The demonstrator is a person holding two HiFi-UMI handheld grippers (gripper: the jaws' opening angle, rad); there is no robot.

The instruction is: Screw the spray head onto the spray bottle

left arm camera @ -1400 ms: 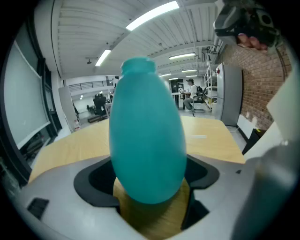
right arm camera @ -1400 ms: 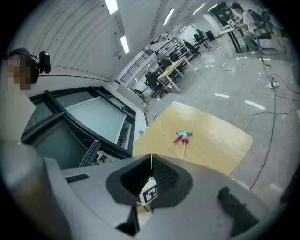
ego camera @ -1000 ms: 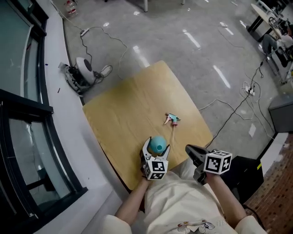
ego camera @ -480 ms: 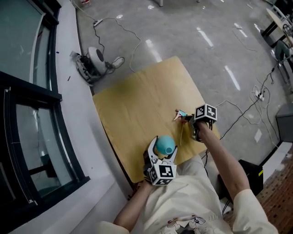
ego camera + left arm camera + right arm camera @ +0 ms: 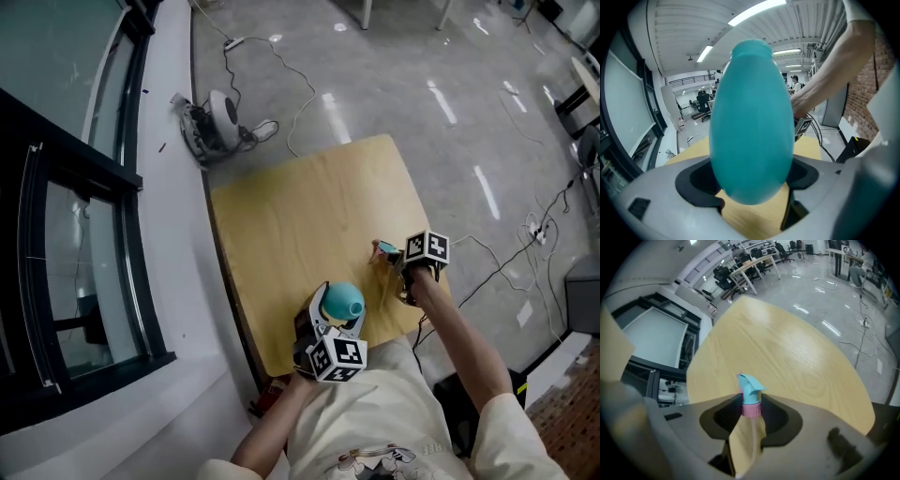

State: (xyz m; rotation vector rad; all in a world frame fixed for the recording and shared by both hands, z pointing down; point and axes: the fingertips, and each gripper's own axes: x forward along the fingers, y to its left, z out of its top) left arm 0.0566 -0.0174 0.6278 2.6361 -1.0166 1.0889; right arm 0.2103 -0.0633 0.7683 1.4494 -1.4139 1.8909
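Note:
A teal spray bottle (image 5: 342, 302) without its head is held above the near edge of the wooden table (image 5: 300, 206), my left gripper (image 5: 336, 317) shut on its body. In the left gripper view the bottle (image 5: 752, 122) fills the middle, neck pointing away. The spray head (image 5: 384, 249), teal with a pink collar and a clear tube, is at the table's right edge. My right gripper (image 5: 395, 264) points steeply down over it. Its jaws have just been closing, and in the right gripper view both sides meet the pink collar of the spray head (image 5: 750, 397).
The table ends close to the right of the spray head and just under the bottle. On the floor beyond it lie a round white device (image 5: 223, 111) and loose cables (image 5: 487, 248). A dark window frame (image 5: 84, 187) runs along the left.
My right gripper has swung from near my body out over the table and down onto the spray head. The left gripper has lifted the bottle slightly.

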